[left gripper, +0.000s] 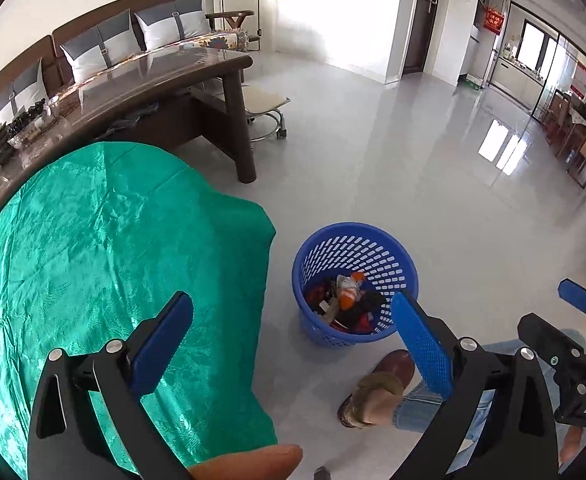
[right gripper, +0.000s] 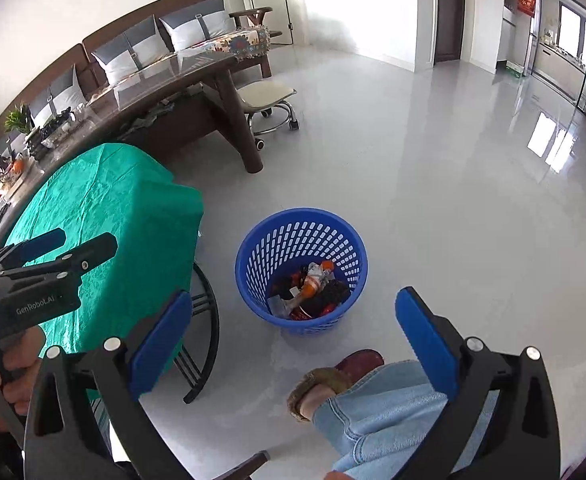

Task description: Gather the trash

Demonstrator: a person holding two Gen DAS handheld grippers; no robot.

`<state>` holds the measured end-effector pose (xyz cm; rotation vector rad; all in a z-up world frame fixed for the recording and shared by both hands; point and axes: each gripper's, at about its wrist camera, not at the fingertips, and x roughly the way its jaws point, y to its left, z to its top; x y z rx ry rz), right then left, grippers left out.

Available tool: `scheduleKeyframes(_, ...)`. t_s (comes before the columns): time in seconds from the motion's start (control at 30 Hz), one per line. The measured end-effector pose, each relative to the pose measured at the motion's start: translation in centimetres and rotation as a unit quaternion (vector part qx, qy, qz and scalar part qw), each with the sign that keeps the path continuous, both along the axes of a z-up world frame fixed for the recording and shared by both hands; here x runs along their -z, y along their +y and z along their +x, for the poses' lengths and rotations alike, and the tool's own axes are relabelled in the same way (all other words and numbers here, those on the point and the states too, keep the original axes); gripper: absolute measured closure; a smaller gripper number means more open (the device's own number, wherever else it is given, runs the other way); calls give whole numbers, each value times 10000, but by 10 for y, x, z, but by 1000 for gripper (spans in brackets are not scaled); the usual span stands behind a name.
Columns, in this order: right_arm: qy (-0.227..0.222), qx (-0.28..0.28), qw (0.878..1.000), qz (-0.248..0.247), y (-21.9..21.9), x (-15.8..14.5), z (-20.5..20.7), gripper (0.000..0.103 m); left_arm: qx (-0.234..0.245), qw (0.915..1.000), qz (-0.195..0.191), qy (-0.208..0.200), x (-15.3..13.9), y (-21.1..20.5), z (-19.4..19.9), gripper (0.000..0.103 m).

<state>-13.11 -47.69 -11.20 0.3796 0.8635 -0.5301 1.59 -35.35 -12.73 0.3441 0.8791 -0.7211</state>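
A blue perforated waste basket (left gripper: 320, 258) stands on the grey floor right of the green-covered table; the right wrist view shows the basket (right gripper: 261, 252) too. Inside lie crumpled wrappers, trash (left gripper: 347, 296) with an orange and white piece on top (right gripper: 313, 280). My left gripper (left gripper: 293, 340) is open and empty, held above the table corner and floor, short of the basket. My right gripper (right gripper: 293, 332) is open and empty too, hovering over the floor just in front of the basket. The left gripper (right gripper: 71, 242) also shows at the left of the right wrist view.
A green cloth (left gripper: 93, 260) covers the small table (right gripper: 105, 208) with black curved legs. A long dark desk (left gripper: 153, 80), a wheeled stool (right gripper: 269, 100) and a sofa (left gripper: 113, 40) stand behind. A person's foot in a slipper (left gripper: 373, 392) and jeans leg (right gripper: 381, 412) are near the basket.
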Motion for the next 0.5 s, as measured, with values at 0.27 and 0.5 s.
scheduleKeyframes(0.27,69,23,10000,42,4,0,-3,5,76,9999,83,8,2,-3,-2,5)
scheduleKeyframes(0.5,100,94,9999,65,3,2,-3,5,35,9999,156,7,3,-4,0,5)
